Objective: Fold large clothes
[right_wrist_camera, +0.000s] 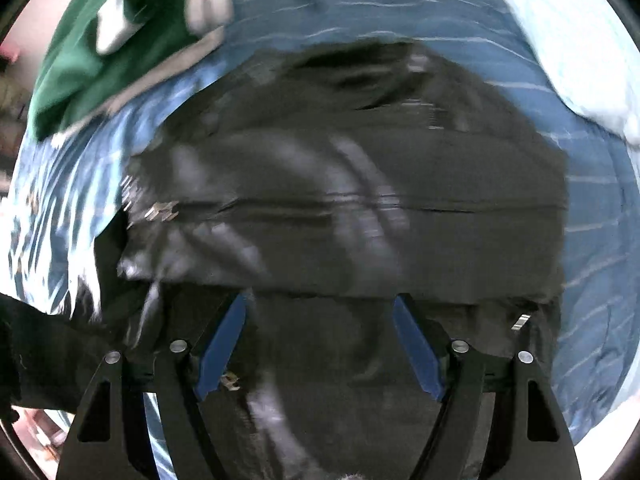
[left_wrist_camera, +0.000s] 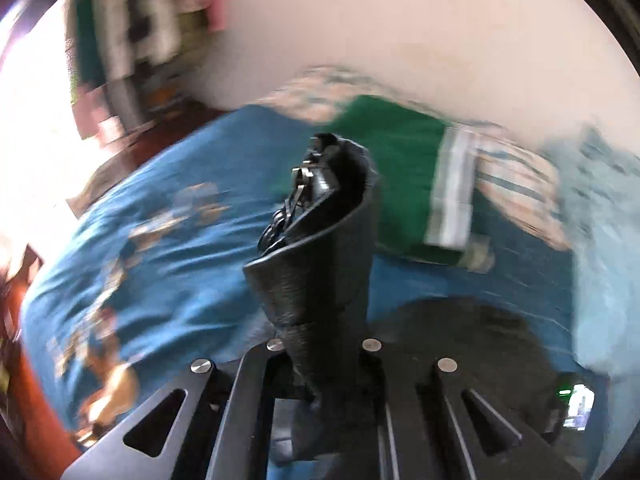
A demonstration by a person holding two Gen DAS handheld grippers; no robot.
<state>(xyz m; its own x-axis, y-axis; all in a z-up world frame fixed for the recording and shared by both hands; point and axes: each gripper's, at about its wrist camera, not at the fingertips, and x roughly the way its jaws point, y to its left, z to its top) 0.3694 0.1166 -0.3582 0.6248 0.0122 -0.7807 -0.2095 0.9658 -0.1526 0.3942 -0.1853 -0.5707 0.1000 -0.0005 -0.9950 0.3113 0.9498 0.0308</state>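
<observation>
A large black garment (right_wrist_camera: 344, 184) lies spread on a blue bedsheet (right_wrist_camera: 592, 216), with a zipper line running across it. My right gripper (right_wrist_camera: 320, 308) is open just above the garment's near part, its blue pads (right_wrist_camera: 416, 344) wide apart with nothing between them. My left gripper (left_wrist_camera: 320, 216) is shut on a bunched edge of the black garment (left_wrist_camera: 316, 264), with a zipper pull showing, and holds it lifted above the bed. More of the garment (left_wrist_camera: 460, 324) lies below to the right. Both views are motion-blurred.
A folded green garment with a white stripe (left_wrist_camera: 404, 176) lies on the bed beyond, also in the right wrist view (right_wrist_camera: 108, 48). A light blue cloth (right_wrist_camera: 568, 40) lies at the right. Patterned pillows (left_wrist_camera: 516, 184) sit against the wall. The bed's left edge (left_wrist_camera: 36, 312) drops to a reddish floor.
</observation>
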